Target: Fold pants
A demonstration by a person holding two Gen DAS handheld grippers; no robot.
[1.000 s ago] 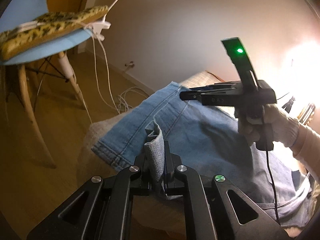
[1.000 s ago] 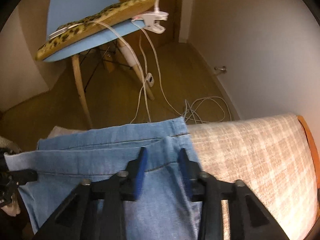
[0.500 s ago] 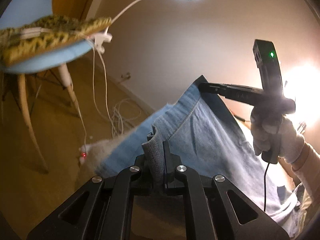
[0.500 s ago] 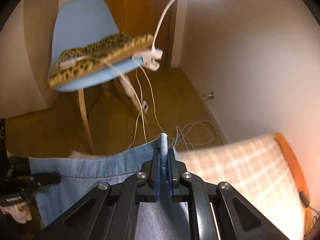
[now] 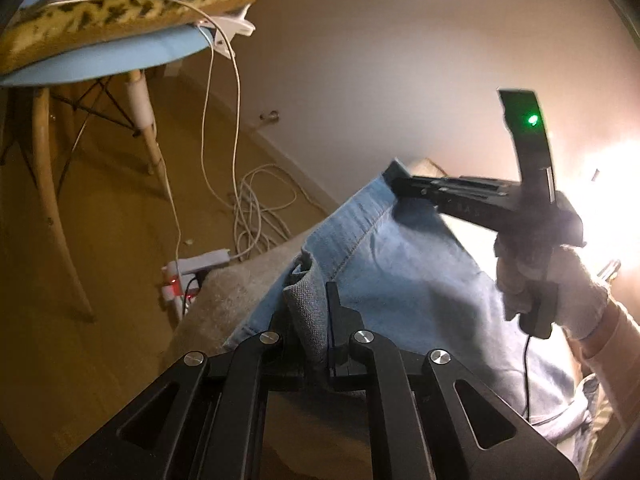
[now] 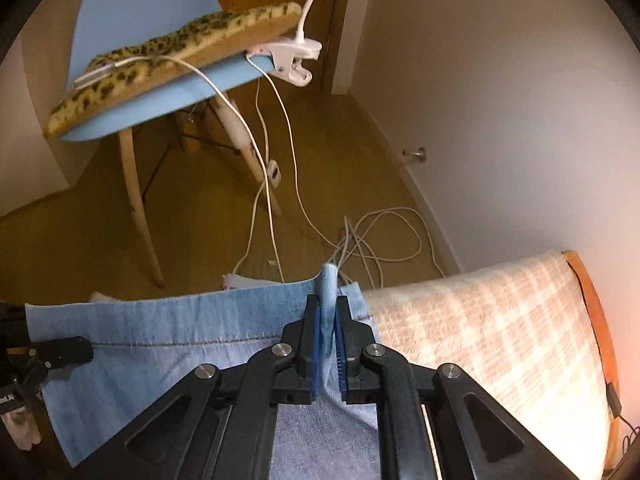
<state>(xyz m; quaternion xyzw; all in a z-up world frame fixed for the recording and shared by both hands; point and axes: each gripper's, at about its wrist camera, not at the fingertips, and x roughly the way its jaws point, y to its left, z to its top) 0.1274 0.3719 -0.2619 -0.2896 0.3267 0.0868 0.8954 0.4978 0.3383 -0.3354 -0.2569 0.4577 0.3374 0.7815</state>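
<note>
Your jeans (image 5: 404,276) run out of frame at the lower right, so their far end is hidden from you. Your left gripper (image 5: 316,320) is clamped on a bunched hem fold. Your right gripper (image 6: 329,332) pinches the other corner, above the plaid cushion (image 6: 492,332).

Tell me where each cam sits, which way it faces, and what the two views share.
Left wrist: on the left gripper, looking along its fingers, shut on the jeans; the gloved right hand and right gripper show.
Right wrist: on the right gripper, facing the blue chair and floor, shut on the jeans' edge; the left gripper peeks in at lower left.
Shared: jeans, chair, leopard cushion, floor cables.
</note>
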